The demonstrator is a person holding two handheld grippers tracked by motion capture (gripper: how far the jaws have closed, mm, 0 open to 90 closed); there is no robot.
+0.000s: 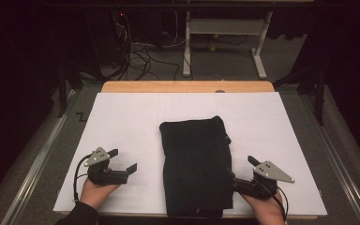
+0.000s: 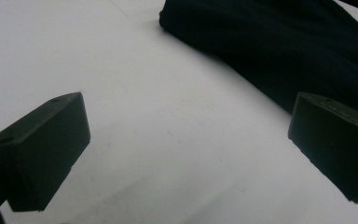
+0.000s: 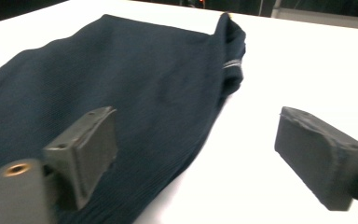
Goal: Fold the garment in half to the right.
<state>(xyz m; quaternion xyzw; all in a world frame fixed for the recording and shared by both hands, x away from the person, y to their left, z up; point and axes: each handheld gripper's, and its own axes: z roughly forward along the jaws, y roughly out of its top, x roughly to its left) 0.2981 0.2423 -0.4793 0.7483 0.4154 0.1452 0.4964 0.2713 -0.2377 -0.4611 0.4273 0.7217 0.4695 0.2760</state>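
Jaws gaping on your right gripper [image 1: 240,172] are straddling the folded black knit garment's [image 1: 196,164] right edge; clamping shallow risks slipping.

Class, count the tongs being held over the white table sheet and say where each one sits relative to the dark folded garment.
2. The left tongs sit open over the white sheet, apart from the dark garment. The right tongs sit open at the garment's right edge.

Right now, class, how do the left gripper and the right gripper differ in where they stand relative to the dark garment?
The left gripper hovers over bare white sheet, apart from the dark garment. The right gripper sits at the garment's edge, one jaw over the fabric. Both have their jaws wide open, holding nothing.
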